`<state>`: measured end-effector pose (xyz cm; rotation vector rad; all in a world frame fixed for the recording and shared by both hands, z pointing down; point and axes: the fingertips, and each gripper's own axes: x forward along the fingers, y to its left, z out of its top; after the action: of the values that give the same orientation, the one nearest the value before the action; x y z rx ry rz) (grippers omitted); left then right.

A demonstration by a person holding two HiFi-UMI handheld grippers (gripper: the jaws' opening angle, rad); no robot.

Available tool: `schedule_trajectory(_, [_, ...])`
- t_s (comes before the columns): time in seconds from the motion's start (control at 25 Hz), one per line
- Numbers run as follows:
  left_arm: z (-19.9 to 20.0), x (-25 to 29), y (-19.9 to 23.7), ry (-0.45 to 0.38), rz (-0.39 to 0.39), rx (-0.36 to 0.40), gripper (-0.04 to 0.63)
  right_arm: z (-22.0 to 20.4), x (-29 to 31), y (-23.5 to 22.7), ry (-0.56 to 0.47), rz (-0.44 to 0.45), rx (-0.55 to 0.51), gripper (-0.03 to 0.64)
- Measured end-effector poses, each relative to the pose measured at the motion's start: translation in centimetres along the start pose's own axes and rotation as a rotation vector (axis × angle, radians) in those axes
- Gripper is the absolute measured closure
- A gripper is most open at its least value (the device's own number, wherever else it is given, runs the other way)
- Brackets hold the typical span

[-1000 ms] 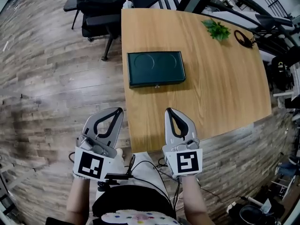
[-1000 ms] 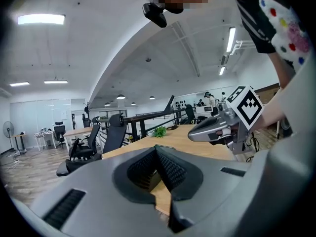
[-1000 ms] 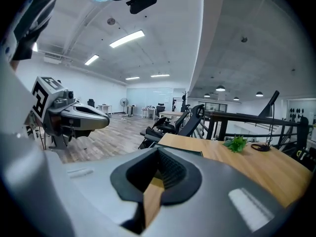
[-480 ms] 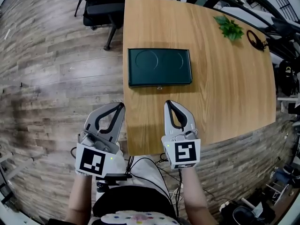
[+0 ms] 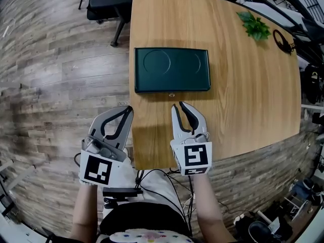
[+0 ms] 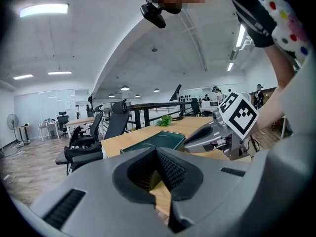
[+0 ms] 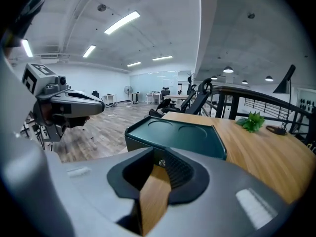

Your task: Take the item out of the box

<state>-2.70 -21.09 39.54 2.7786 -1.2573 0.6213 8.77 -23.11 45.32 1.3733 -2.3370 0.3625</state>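
Since a second ago the right tool (image 5: 178, 105) has travelled forward over the counter (image 5: 243, 95), and its tips now sit just short of the front wall of the box (image 5: 172, 70), close to the small latch (image 5: 171, 94). The left tool (image 5: 129, 109) has barely shifted; it hangs at the counter's left edge, partly over the wood floor (image 5: 61, 85).

As for progress, the task looks barely begun. The dark green box lies flat near the counter's left edge with its lid down, so the item inside cannot be seen in any view. Nothing has been lifted or unfastened.

The right tool's jaws are opening, and only bare counter shows in the gap between them, with the latch straight ahead. The left tool's jaws are pressed together and hold nothing.

What is left, by my reading, is nearly everything: working the latch, raising the lid, then reaching in and bringing the item out. A plant (image 5: 255, 27) sits well apart at the far right corner and plays no part.
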Motion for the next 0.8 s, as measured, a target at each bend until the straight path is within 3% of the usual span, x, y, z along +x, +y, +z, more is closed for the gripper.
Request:
schedule_trajectory(0.32, [-1.4, 1.6, 0.2, 0.02, 0.015, -0.023, 0.591, -2.6, 2.3, -0.8, 0.072, 0.02, -0.004, 0.506])
schedule_trajectory(0.8, [-2.3, 2.3, 0.7, 0.046, 0.039, -0.04, 0.591, -5.1, 5.4, -0.9, 0.161, 0.031, -0.011, 0.499])
